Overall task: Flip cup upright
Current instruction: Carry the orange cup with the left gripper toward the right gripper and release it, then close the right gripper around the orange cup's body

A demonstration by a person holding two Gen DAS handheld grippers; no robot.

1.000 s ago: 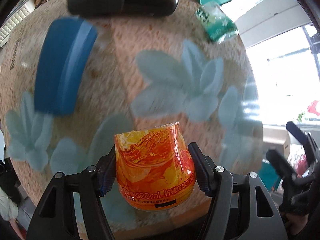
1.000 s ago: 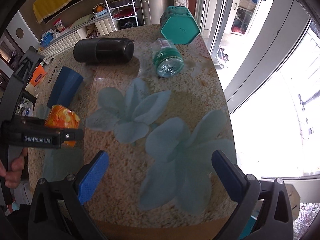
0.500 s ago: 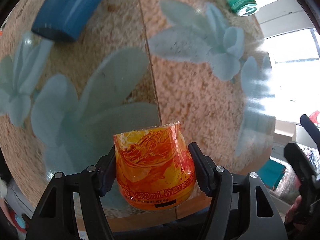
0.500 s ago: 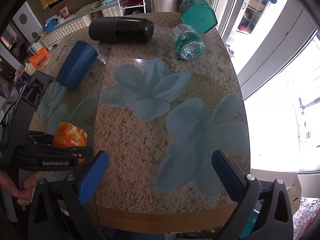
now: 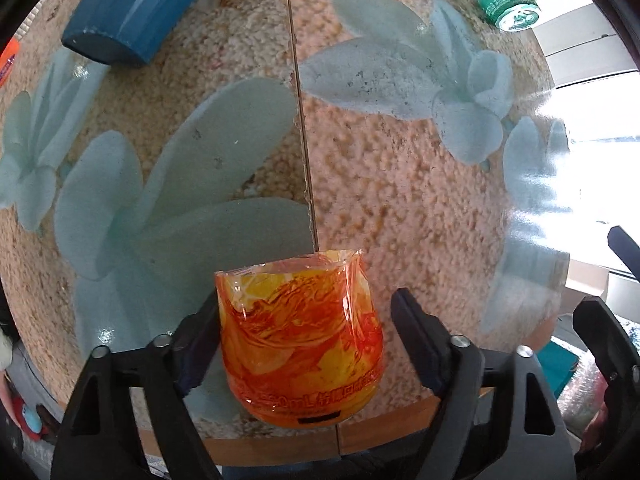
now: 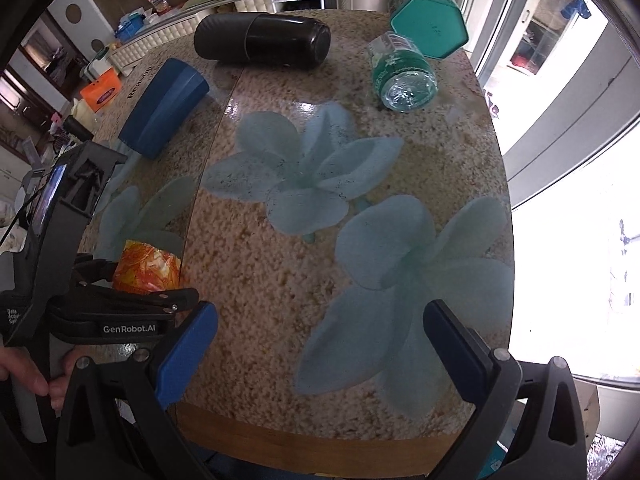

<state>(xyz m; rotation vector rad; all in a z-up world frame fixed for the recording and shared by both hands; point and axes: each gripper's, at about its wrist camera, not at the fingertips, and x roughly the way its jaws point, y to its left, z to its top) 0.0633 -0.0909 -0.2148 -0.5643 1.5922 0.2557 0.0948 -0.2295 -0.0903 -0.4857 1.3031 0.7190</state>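
Note:
An orange and yellow plastic cup (image 5: pixel 300 336) stands upright on the flower-patterned table (image 5: pixel 400 184) near its front edge. My left gripper (image 5: pixel 306 332) is open around it: the left pad touches or nearly touches the cup, and the right pad stands clear of it with a gap. The cup also shows in the right wrist view (image 6: pixel 146 266), behind the left gripper's body (image 6: pixel 100 312). My right gripper (image 6: pixel 320 344) is open and empty above the table's front edge.
A blue cup (image 6: pixel 164 108) lies on its side at the far left. A black flask (image 6: pixel 262 42) lies at the back. A green bottle (image 6: pixel 402 74) lies beside a teal hexagonal box (image 6: pixel 430 28) at the back right. Windows stand to the right.
My left gripper has opened; the right pad has drawn away from the cup. The cup has come down near the table's front edge. The right gripper has hardly moved.

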